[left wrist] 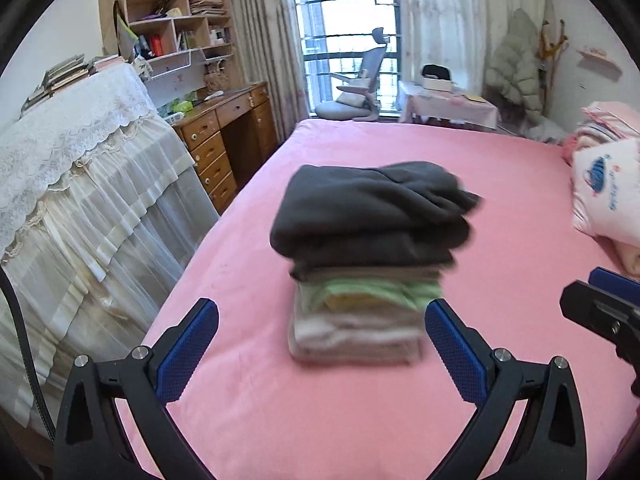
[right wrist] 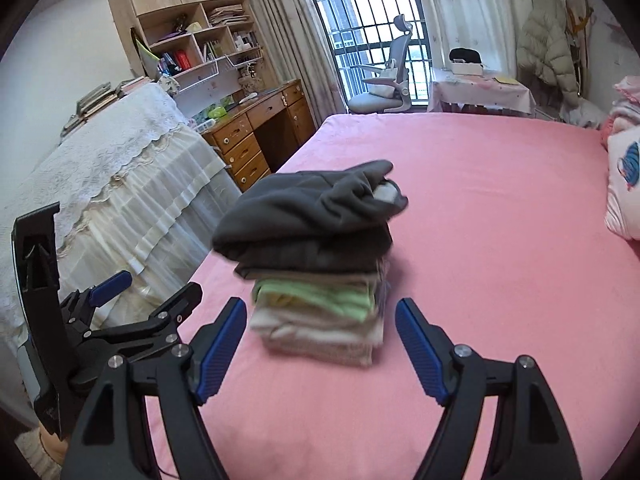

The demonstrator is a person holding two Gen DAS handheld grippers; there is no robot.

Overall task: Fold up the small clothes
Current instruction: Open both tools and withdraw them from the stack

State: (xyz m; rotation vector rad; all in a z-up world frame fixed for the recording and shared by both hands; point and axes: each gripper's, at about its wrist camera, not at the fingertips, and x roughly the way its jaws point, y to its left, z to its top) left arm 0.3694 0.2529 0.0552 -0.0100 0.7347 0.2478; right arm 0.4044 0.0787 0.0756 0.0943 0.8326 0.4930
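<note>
A stack of folded clothes (left wrist: 360, 312) stands on the pink bed (left wrist: 500, 208). A dark grey garment (left wrist: 372, 208) lies on top, with a green piece (left wrist: 384, 290) and beige pieces under it. My left gripper (left wrist: 322, 320) is open, short of the stack, with nothing between its blue pads (left wrist: 188, 344). In the right wrist view the same stack (right wrist: 320, 308) and grey garment (right wrist: 308, 216) sit just ahead of my right gripper (right wrist: 322, 320), which is open and holds nothing. The left gripper (right wrist: 140, 292) shows at the left of that view.
A lace-covered piece of furniture (left wrist: 80, 160) stands left of the bed, with a wooden desk (left wrist: 228, 128) and shelves behind it. Pink pillows (left wrist: 608, 188) lie at the bed's right. A chair (left wrist: 360, 84) and small table (left wrist: 448, 104) stand by the window.
</note>
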